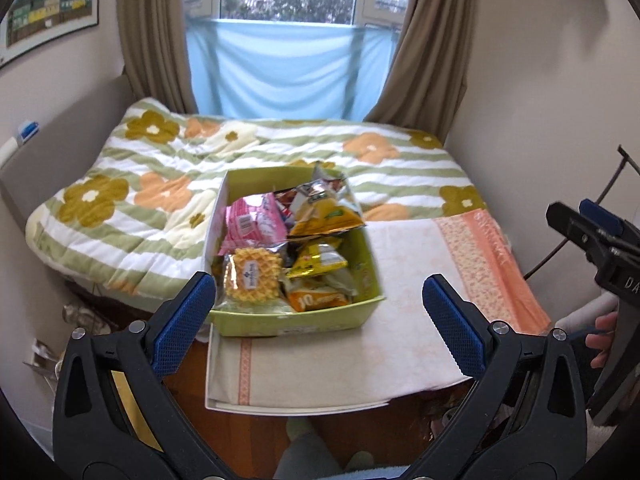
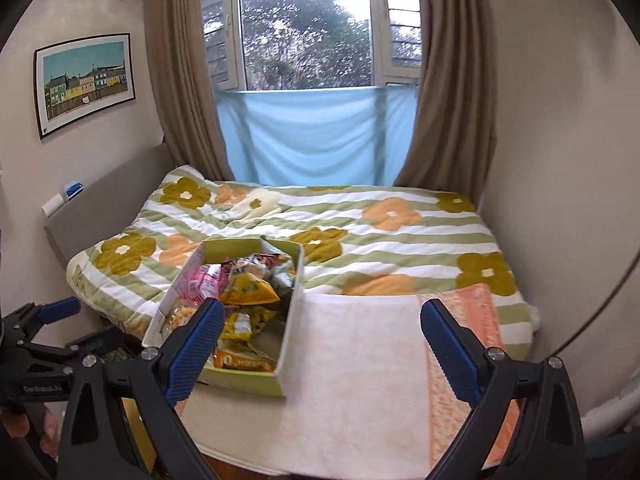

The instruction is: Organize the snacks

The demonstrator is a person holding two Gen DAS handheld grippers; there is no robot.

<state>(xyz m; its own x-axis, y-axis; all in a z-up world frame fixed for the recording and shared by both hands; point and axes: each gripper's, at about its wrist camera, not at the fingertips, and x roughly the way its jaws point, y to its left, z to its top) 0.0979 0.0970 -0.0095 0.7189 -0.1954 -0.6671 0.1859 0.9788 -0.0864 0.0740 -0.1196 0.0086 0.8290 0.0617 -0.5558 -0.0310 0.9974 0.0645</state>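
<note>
Both grippers hang above the near edge of the bed (image 1: 280,136), and neither carries anything. The left gripper (image 1: 318,308) has its jaws spread wide, blue pads apart, aimed at the green box (image 1: 296,322). The right gripper (image 2: 322,338) is just as wide, looking over the pale towel (image 2: 360,360) spread along the near edge.

The box sits at the towel's left end, close to the bed's near edge, within easy reach of both grippers. It is heaped with snack packets: a waffle packet (image 1: 251,276) at the near left, a pink packet (image 1: 256,222) behind it, yellow packets (image 1: 326,216) piled on top, an orange packet (image 1: 320,300) against the near wall. The rest of the towel lies bare, probably a sorting surface.

This fits two stages: snacks gathered into the box and tidied, or a jumble waiting to be laid out on the towel. One moment cannot say which.
</note>
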